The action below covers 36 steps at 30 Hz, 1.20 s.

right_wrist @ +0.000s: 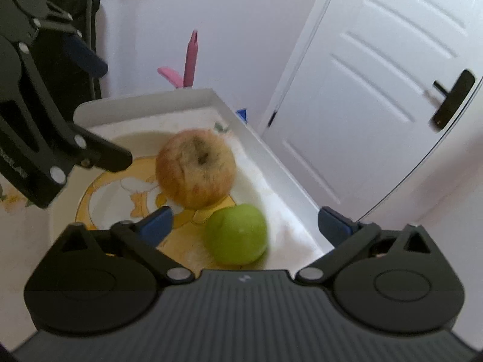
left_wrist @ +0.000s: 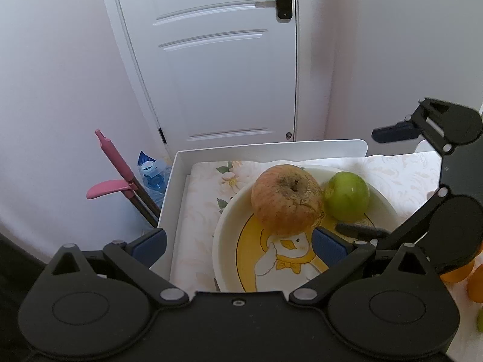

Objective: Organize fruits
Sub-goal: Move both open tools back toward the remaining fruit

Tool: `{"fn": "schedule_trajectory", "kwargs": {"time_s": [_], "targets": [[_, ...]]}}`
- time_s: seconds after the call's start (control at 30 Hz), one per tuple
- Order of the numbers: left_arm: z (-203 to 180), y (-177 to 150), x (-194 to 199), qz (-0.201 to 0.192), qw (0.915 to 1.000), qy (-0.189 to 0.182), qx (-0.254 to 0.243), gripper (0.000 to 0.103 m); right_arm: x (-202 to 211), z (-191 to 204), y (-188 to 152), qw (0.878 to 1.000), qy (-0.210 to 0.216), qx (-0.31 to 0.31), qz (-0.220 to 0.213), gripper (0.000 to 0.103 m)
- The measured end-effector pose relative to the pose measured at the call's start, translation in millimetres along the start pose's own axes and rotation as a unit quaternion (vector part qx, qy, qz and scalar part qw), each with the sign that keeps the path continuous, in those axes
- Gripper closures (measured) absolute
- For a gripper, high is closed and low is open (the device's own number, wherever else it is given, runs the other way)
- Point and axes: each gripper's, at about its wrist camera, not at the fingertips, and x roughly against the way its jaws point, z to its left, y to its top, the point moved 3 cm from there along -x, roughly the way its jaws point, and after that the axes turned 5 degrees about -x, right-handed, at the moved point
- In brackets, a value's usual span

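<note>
A large yellow-red apple and a green apple lie in a white bowl with a yellow duck picture. In the right wrist view the big apple is beyond the green apple, in the same bowl. My left gripper is open and empty, just in front of the big apple. My right gripper is open, with the green apple between its fingers, not gripped. The right gripper also shows in the left wrist view, and the left gripper in the right wrist view.
The bowl stands on a floral cloth inside a white tray. Oranges lie at the right edge. A pink-handled mop and a water bottle stand by the white door.
</note>
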Motion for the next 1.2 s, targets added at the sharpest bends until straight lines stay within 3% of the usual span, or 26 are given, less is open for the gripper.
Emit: {"fn": "schedule_trajectory", "kwargs": {"time_s": [0.5, 0.8, 1.2], "targets": [[-9.5, 4.6, 32.9, -0.020, 0.9998, 0.001, 0.001, 0.000, 49.1, -11.6, -5.1, 0.999, -0.002, -0.038, 0.004, 0.000], [-35.5, 6.3, 77.9, -0.042, 0.9990, 0.009, -0.008, 0.000, 114.2, -17.0, -18.9, 0.998, 0.003, -0.066, -0.014, 0.000], [-97.1, -3.7, 143.1, -0.063, 0.9979, 0.004, -0.016, 0.000, 215.1, -28.3, -64.8, 0.992, -0.031, -0.117, -0.032, 0.000]]}}
